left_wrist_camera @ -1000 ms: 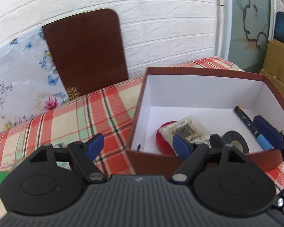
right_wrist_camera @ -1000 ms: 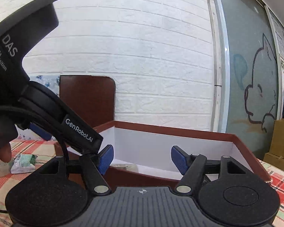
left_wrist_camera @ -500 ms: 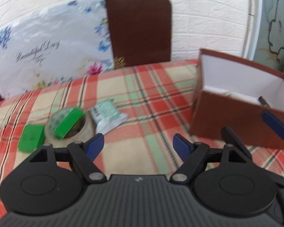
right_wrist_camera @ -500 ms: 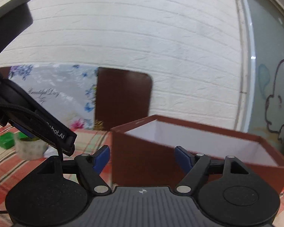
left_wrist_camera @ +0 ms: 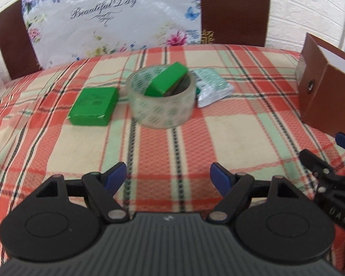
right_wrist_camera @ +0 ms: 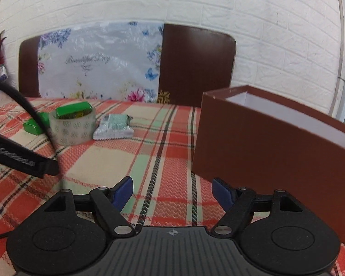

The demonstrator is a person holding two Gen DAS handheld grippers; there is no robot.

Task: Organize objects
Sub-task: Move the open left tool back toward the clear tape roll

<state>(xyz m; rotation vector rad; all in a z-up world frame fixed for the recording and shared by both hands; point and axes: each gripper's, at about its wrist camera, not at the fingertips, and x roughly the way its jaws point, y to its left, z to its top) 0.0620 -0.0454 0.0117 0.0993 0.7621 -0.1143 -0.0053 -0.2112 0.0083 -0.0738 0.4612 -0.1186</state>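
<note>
Left gripper (left_wrist_camera: 168, 176), right gripper (right_wrist_camera: 172, 189): both spread, empty. Risk: green box (left_wrist_camera: 166, 79) tilted inside tape roll (left_wrist_camera: 162, 97) may tumble if roll is lifted.

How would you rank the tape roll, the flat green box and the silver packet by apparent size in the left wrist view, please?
1. tape roll, largest.
2. flat green box and silver packet: too alike to rank; the packet lies farther back, partly hidden by the roll.

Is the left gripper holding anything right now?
No, the left gripper is open and empty above the plaid cloth, short of the tape roll.
</note>
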